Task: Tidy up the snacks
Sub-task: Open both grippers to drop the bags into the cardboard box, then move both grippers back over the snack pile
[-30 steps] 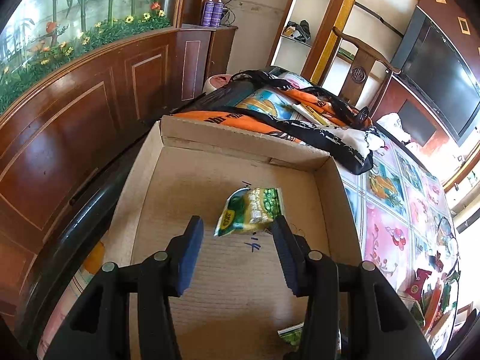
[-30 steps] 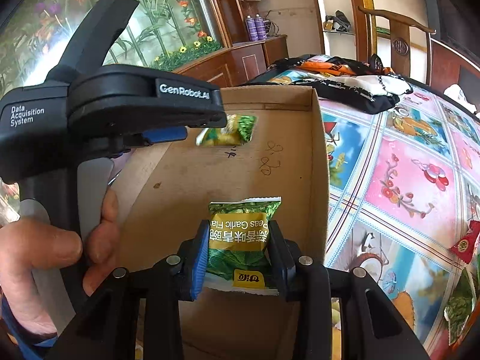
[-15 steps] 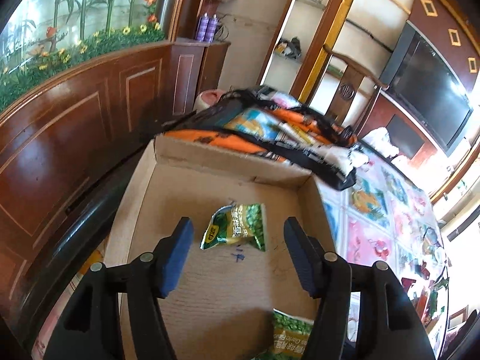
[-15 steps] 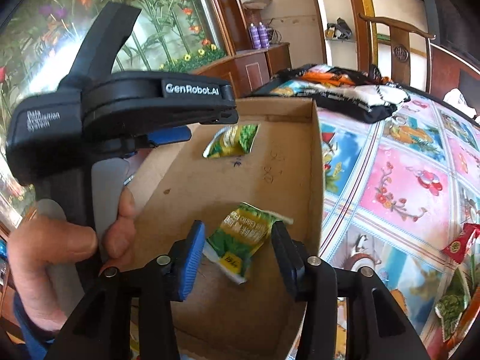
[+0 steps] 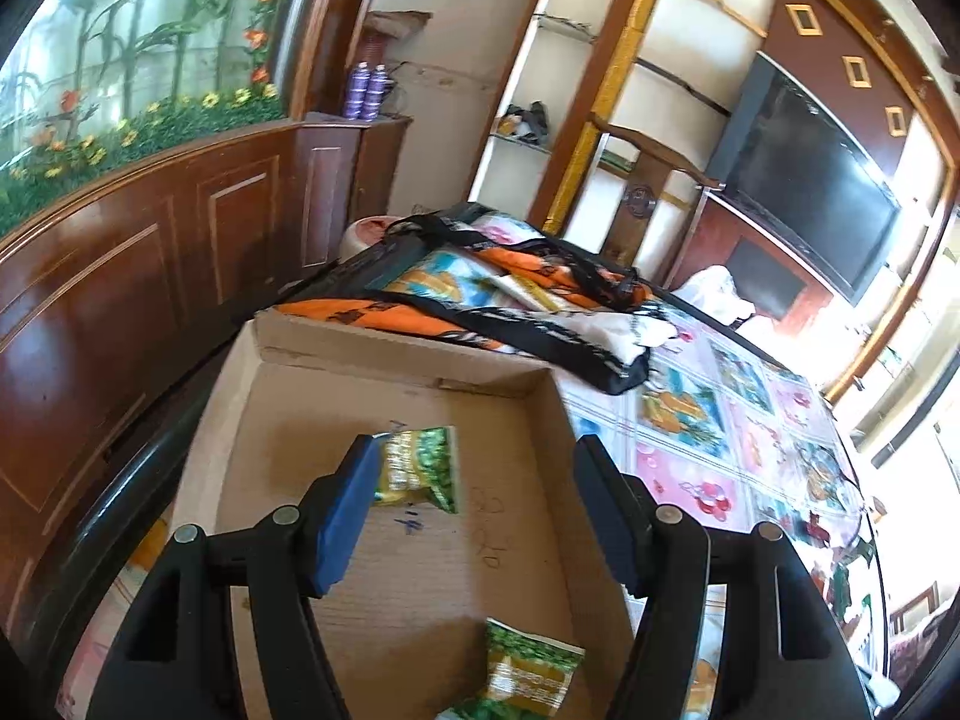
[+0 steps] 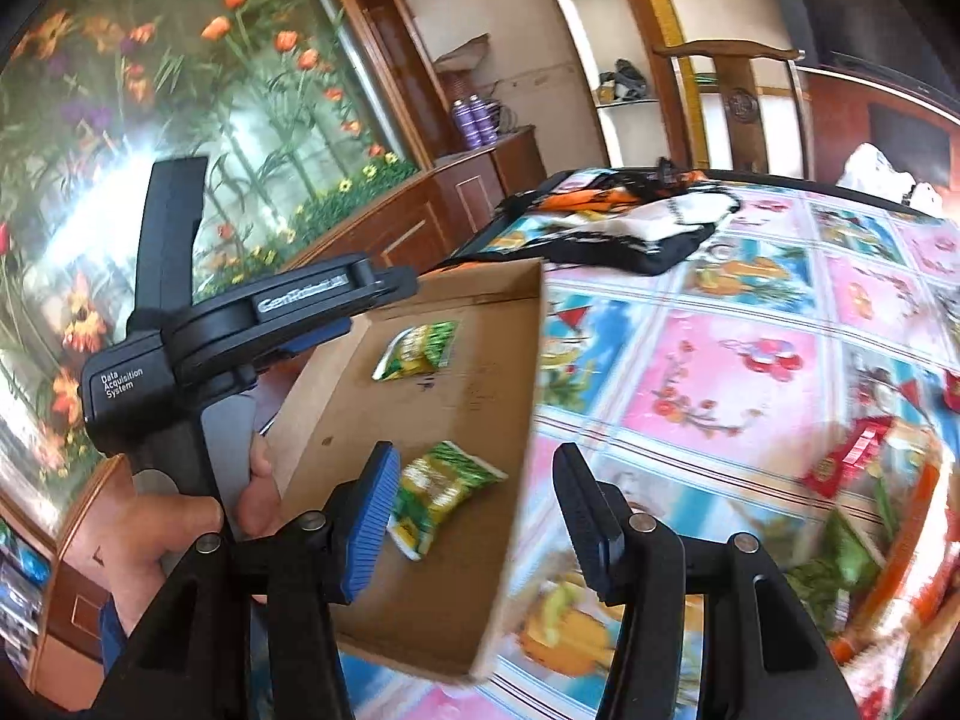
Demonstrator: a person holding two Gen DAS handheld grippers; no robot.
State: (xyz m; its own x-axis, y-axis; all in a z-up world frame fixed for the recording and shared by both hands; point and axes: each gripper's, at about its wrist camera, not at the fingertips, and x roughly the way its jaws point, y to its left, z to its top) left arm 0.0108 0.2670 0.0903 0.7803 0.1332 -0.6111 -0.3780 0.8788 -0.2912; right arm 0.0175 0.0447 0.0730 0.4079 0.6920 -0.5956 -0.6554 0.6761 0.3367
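Note:
A shallow cardboard box (image 5: 510, 384) (image 6: 528, 360) lies on the table's left edge. Two green pea snack packets lie flat in it: the far one (image 5: 420, 468) (image 6: 420, 351) and the near one (image 5: 525, 675) (image 6: 441, 495). My left gripper (image 5: 474, 510) is open and empty above the box; its body also shows in the right wrist view (image 6: 228, 348). My right gripper (image 6: 474, 516) is open and empty, raised above the box's near right side. More snack packets (image 6: 864, 468) lie in a blurred heap on the table to the right.
A floral tablecloth (image 6: 750, 360) covers the table. An orange and black bag (image 5: 510, 306) (image 6: 630, 228) lies beyond the box. A dark wooden cabinet (image 5: 150, 276) runs along the left. A chair (image 5: 648, 180) and a TV (image 5: 822, 180) stand at the back.
My right gripper opened and let the near packet fall into the box, then pulled back to the right. My left gripper opened wider and rose away from the far packet.

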